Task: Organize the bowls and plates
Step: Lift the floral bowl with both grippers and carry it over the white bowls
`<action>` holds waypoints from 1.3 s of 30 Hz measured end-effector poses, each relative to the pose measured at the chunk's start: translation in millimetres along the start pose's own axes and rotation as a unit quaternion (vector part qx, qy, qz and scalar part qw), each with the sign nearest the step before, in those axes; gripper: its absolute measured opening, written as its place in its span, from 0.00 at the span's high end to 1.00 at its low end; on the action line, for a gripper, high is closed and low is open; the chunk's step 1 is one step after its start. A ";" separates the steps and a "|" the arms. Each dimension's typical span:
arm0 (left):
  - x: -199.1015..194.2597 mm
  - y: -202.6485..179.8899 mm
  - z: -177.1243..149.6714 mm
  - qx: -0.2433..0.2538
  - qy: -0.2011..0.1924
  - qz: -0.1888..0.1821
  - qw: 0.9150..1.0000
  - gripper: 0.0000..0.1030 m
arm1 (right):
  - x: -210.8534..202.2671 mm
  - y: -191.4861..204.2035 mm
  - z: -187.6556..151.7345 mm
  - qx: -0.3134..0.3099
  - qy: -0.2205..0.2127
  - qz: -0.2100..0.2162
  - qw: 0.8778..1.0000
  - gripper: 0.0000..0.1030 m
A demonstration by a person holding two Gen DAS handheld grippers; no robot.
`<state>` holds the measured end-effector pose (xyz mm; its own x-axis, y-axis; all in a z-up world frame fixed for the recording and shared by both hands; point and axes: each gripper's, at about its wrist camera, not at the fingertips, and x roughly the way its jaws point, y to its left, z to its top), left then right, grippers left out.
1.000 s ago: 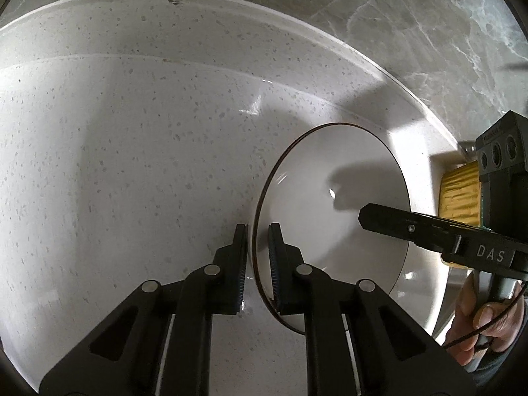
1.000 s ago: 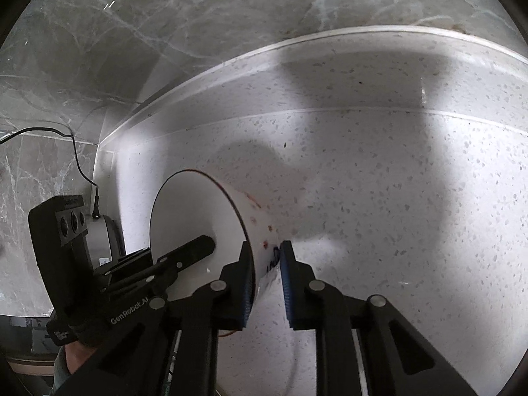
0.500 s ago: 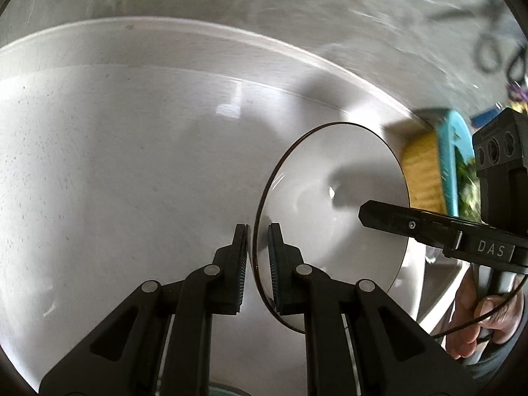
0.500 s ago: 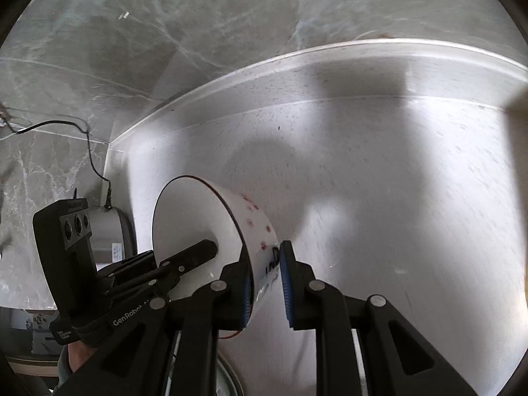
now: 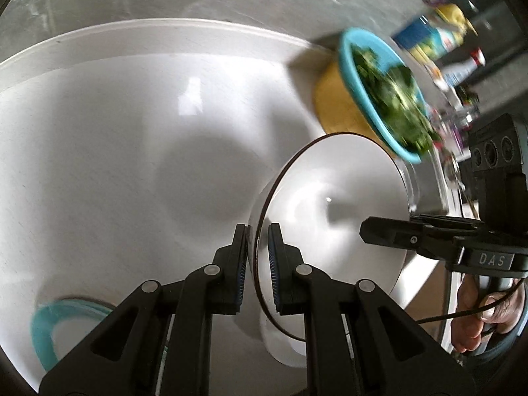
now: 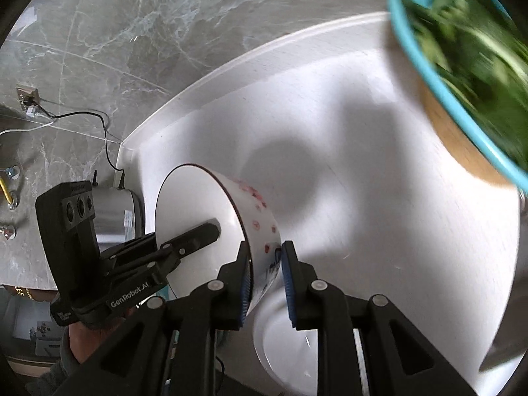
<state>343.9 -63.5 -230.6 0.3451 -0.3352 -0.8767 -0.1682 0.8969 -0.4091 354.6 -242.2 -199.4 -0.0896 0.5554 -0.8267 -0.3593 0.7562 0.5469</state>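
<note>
Greens, apparently leafy, in teal bowl [image 5: 379, 76]; white bowl [image 5: 333, 204] pinched by both hand-held grippers [image 5: 257, 254] [image 6: 265, 264].

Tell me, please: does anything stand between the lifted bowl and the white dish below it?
Nothing visible does. The lifted bowl hangs tilted above the white dish, whose inside looks empty. The blue bowl of greens stands off to the side, not in the path.

blurred greens [image 6: 468, 52], blue basin [image 6: 429, 66] cut off, bottles [image 5: 439, 43] smeared
</note>
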 end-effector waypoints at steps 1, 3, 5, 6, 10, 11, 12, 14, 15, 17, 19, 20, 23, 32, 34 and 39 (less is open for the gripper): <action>1.6 -6.2 -7.9 0.003 0.004 -0.003 1.000 0.90 | -4.0 -3.4 -9.4 0.001 0.000 -0.002 1.000 0.79; 6.5 -17.7 -21.9 0.008 0.014 -0.009 1.000 0.90 | -11.7 -11.4 -26.4 0.007 0.000 -0.005 1.000 0.79; 12.4 -27.1 -33.1 0.017 0.021 -0.008 1.000 0.90 | -17.4 -19.9 -43.9 0.012 0.000 -0.009 1.000 0.79; 15.2 -30.9 -39.3 0.020 0.022 -0.006 1.000 0.90 | -19.3 -22.6 -49.4 0.013 0.001 -0.010 1.000 0.79; 24.4 -40.5 -66.5 0.037 0.034 0.008 0.999 0.89 | -15.9 -37.9 -73.7 0.029 0.009 -0.012 0.999 0.79; 28.1 -43.2 -72.0 0.042 0.036 0.013 0.998 0.89 | -16.7 -43.1 -79.2 0.030 0.012 -0.013 0.999 0.79; 30.3 -45.5 -78.0 0.046 0.038 0.018 0.998 0.89 | -15.6 -46.1 -84.2 0.030 0.016 -0.015 0.999 0.79; 32.5 -48.9 -86.6 0.056 0.038 0.028 0.997 0.89 | -9.2 -48.1 -91.0 0.028 0.021 -0.027 0.999 0.79; 35.4 -50.8 -90.3 0.062 0.037 0.035 0.997 0.89 | -7.0 -48.7 -92.5 0.027 0.022 -0.029 0.999 0.79; 40.5 -56.5 -92.0 0.068 0.035 0.044 0.996 0.89 | -1.3 -50.0 -95.6 0.025 0.026 -0.037 0.999 0.79; 42.4 -58.6 -99.0 0.075 0.032 0.053 0.995 0.88 | 2.7 -50.4 -97.6 0.018 0.027 -0.046 0.998 0.79; 43.5 -58.9 -102.1 0.076 0.032 0.056 0.995 0.88 | 4.3 -51.2 -97.9 0.017 0.028 -0.048 0.998 0.79; 52.1 -57.5 -101.3 0.077 0.034 0.063 0.994 0.87 | 8.3 -52.8 -99.5 0.011 0.030 -0.057 0.998 0.79; 61.1 -66.5 -92.7 0.094 0.021 0.081 0.992 0.83 | 7.7 -49.3 -99.0 -0.010 0.026 -0.083 0.996 0.81; 60.8 -65.4 -92.8 0.093 0.018 0.079 0.992 0.83 | 7.6 -48.0 -99.9 -0.012 0.025 -0.087 0.996 0.81; 58.7 -62.8 -93.6 0.093 0.009 0.072 0.993 0.83 | 7.6 -47.3 -100.6 -0.009 0.029 -0.088 0.996 0.82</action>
<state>288.3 -166.5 -280.0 0.3120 -0.2024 -0.9283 -0.0405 0.9733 -0.2259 277.4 -308.5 -244.8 -0.0761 0.3936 -0.9161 -0.3904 0.8337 0.3906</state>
